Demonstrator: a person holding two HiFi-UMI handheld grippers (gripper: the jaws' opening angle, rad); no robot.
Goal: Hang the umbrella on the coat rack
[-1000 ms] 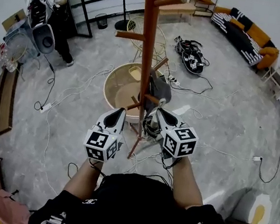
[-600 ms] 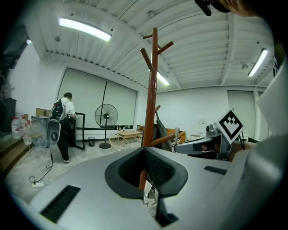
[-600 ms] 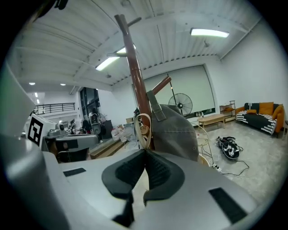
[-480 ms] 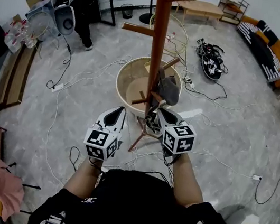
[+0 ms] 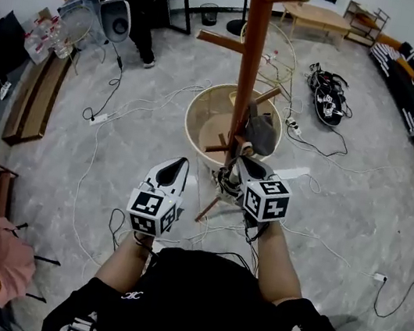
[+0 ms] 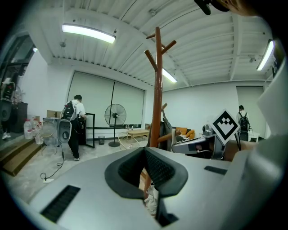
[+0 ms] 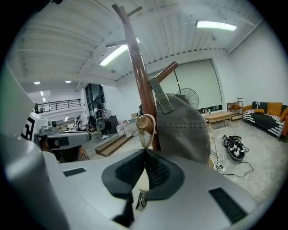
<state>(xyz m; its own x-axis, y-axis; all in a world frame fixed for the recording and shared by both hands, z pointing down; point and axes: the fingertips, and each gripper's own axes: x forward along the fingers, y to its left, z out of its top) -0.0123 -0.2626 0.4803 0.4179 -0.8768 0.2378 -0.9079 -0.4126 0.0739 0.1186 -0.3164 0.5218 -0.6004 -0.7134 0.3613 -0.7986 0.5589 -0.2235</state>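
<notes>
- Compared with a second ago, the coat rack is sitting further right in the head view, and the right gripper is closing in on the pole, so its nose is now just beside the rack's low pegs.
- The right gripper is pinching a thin cream strap loop at the very tip of its jaws. The loop is standing up right in front of the rack's pole.
- The umbrella is dangling under that gripper, near the rack's foot. It's mostly hidden, so I'm only guessing that the dark bundle is it.
- The left gripper is doing nothing: jaws together, nothing between them, hovering a bit further from the rack.
- A grey cap is already hanging on the rack's angled peg, right behind the loop.
- What's worrying me:
  - The strap is being held by a sliver, so any tug against a peg could pull it free and drop the umbrella.
  - The loop is small and curled, so it's probably going to miss or only half-catch a peg.
  - Going for the cap's peg is risking knocking the cap off.
</notes>
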